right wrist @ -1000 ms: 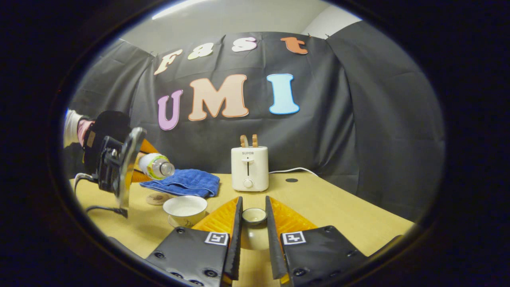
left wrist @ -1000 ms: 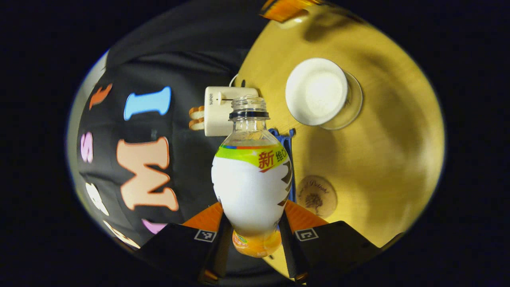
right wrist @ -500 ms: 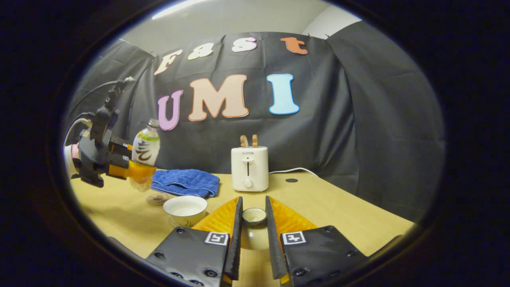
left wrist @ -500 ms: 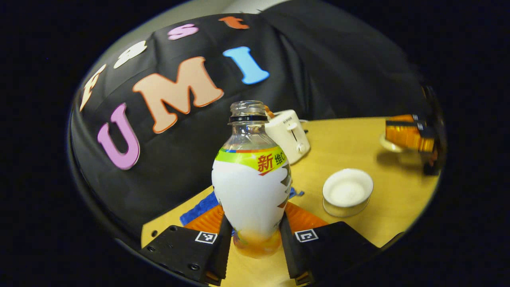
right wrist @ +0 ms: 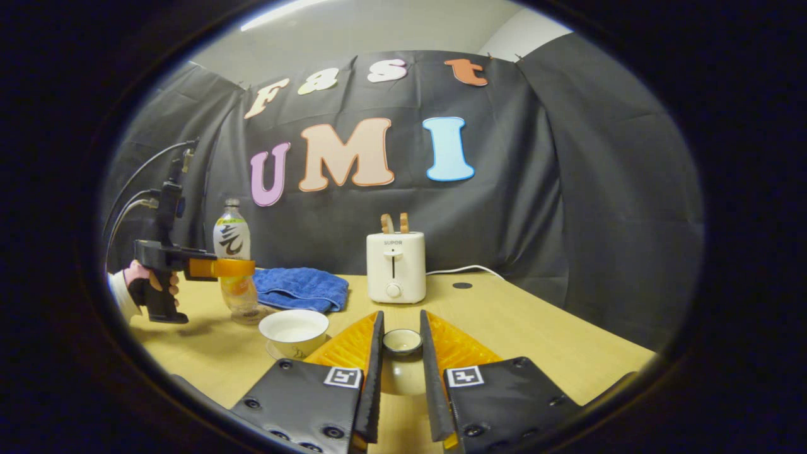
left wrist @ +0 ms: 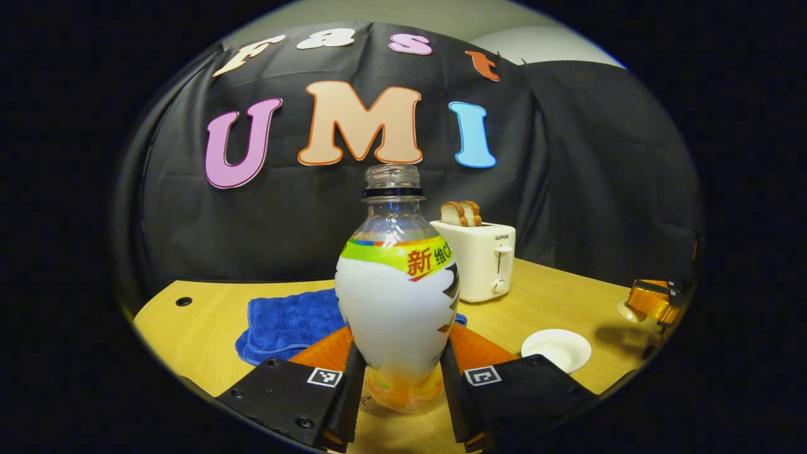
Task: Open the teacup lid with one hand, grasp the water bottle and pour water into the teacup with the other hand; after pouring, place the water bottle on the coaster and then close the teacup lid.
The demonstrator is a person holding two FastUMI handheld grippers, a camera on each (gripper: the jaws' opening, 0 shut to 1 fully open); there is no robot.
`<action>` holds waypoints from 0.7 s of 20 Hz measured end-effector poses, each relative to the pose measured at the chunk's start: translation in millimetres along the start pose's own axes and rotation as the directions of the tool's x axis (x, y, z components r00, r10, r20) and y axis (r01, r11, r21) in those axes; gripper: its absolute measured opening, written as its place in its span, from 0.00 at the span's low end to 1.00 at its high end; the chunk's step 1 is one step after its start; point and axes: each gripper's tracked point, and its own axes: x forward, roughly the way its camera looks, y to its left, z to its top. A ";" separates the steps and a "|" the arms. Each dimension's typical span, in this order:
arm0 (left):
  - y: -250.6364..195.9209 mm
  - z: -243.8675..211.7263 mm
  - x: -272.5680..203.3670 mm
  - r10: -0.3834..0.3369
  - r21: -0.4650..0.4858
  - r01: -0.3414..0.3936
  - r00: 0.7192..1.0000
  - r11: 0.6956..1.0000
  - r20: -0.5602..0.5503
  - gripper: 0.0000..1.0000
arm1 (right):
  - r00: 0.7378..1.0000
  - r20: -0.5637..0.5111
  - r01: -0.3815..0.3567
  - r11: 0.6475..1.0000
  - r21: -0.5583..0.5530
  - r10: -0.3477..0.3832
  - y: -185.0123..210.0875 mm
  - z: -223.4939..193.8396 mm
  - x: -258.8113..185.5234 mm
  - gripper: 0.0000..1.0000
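Two tools are working: the left tool (left wrist: 398,394) is gripping the water bottle (left wrist: 397,296) upright, low over the tabletop (right wrist: 504,328) beside the teacup (right wrist: 294,329), probably at the coaster, which is hidden. The right tool (right wrist: 401,378) is holding the teacup lid (right wrist: 402,343). Next, release the bottle and bring the lid onto the cup.

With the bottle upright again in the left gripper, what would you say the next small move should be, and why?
Probably open the left gripper and let go. The bottle stands upright with its base low at the table, about where the coaster lies, though the coaster itself is hidden beneath it. The right gripper holds the lid beside the open teacup, so closing comes afterwards.
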 end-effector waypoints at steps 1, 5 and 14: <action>2.4 -2.7 2.0 0.005 0.001 -0.005 1.000 1.000 -0.007 0.55 | 1.000 0.000 0.000 1.000 0.000 0.000 0.2 0.0 -0.1 0.34; 12.0 -9.3 11.3 0.022 -0.012 -0.022 1.000 1.000 -0.006 0.56 | 1.000 0.000 0.000 1.000 0.000 0.000 0.2 -0.2 0.1 0.34; 16.7 -14.6 15.1 0.032 -0.013 -0.032 0.999 0.999 -0.011 0.60 | 1.000 0.000 -0.001 1.000 0.000 0.001 0.6 -0.1 0.0 0.34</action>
